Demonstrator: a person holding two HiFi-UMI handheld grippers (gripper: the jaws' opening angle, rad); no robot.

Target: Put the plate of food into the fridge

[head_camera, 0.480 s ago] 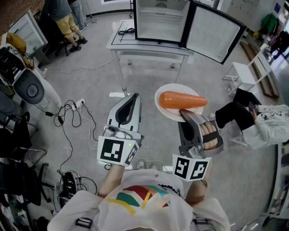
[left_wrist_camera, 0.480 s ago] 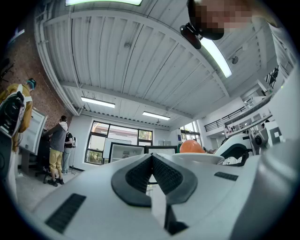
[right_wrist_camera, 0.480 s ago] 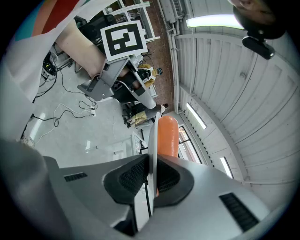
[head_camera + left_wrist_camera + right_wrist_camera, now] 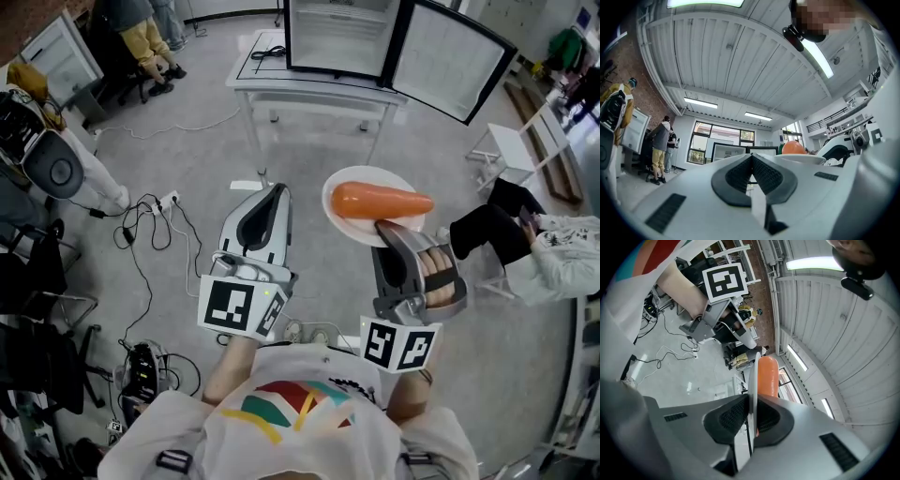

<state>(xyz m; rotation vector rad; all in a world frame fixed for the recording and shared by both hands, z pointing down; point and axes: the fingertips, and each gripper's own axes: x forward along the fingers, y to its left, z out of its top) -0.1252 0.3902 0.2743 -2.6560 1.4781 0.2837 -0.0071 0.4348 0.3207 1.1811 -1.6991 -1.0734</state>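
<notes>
A white plate [image 4: 349, 223] carrying a long orange carrot [image 4: 380, 200] hangs in the air above the floor. My right gripper [image 4: 386, 231] is shut on the plate's near rim. In the right gripper view the plate [image 4: 752, 376] stands edge-on between the pads, with the carrot [image 4: 768, 373] on its right side. My left gripper [image 4: 272, 193] is shut and holds nothing, to the left of the plate and apart from it. The fridge [image 4: 337, 36] stands on a white table [image 4: 314, 94] ahead, its door [image 4: 457, 62] swung open to the right.
A person [image 4: 539, 253] sits at the right, close to the plate. Other people [image 4: 141, 42] stand at the far left by a desk. Cables and a power strip [image 4: 155, 216] lie on the floor at the left. A white stool [image 4: 511, 150] stands right of the table.
The view has shifted slightly toward the fridge table. The plate stays in the right gripper's grip and the left gripper stays shut.
</notes>
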